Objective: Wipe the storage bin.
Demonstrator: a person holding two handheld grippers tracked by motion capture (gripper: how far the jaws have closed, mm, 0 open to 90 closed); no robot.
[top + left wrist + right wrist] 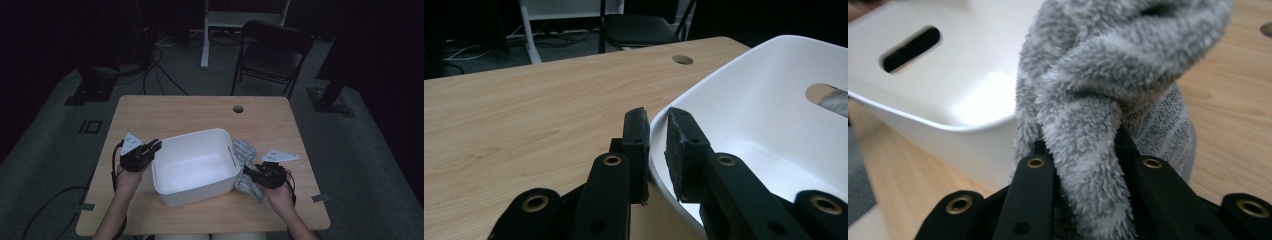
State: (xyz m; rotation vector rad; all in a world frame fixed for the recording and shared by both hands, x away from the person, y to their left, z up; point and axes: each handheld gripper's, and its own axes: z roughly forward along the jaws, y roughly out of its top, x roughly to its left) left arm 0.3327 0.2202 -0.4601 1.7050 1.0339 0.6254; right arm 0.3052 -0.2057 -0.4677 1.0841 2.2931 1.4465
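- Grey fleecy towel [1108,100] is bunched between the jaws of the right gripper [260,172], which pinch a fold of it tightly; in the high view the towel [246,167] lies on the wooden table [165,112] against the right wall of the white plastic bin [195,167].
- Left gripper [154,146] has its jaws pressed onto the bin's left rim [659,125], one pad outside the wall and one inside.
- The bin sits near the middle of the table, with a slot handle [910,47] in its side facing the towel.
- A round cable hole [238,108] marks the table's far edge.
- A black folding chair [272,52] stands on the floor beyond the table.
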